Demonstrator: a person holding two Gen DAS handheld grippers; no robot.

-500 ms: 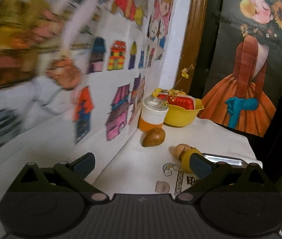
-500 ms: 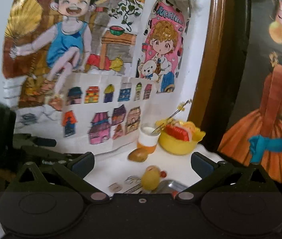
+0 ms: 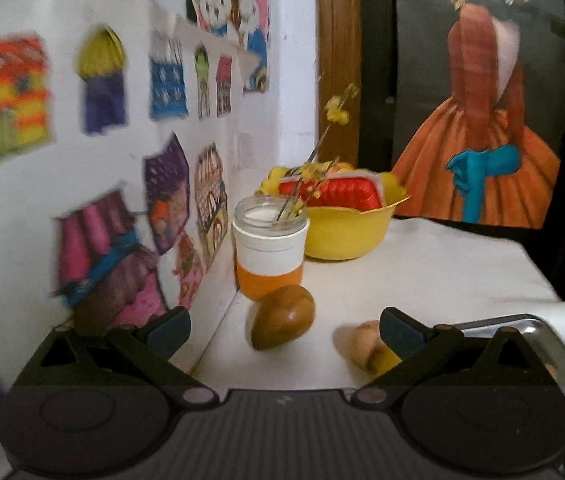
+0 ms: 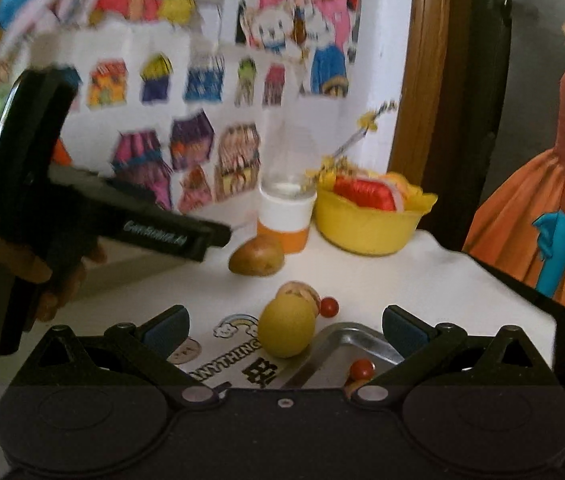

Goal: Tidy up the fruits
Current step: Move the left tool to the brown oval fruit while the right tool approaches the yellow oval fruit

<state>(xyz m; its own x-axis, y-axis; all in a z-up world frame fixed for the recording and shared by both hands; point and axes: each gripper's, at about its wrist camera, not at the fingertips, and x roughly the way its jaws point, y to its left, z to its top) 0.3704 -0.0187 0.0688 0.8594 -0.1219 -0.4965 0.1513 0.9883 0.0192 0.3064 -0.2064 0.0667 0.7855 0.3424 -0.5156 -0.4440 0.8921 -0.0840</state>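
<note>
a: where's the fruit?
b: brown fruit [image 3: 282, 316] lies on the white worktop [image 3: 422, 272] just before the jar [image 3: 270, 252]; yellow fruit [image 4: 287, 327] sits beside the metal tray [image 4: 346, 344].
a: and the tongs?
b: left tongs [image 3: 284, 326] and right tongs [image 4: 284, 326] both spread, gripping nothing.

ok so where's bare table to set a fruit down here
Bare cloth lies right of the yellow bowl, out to the table's far right edge. Crowded: the jar and brown fruit by the wall, and the yellow fruit against the metal tray.
</note>
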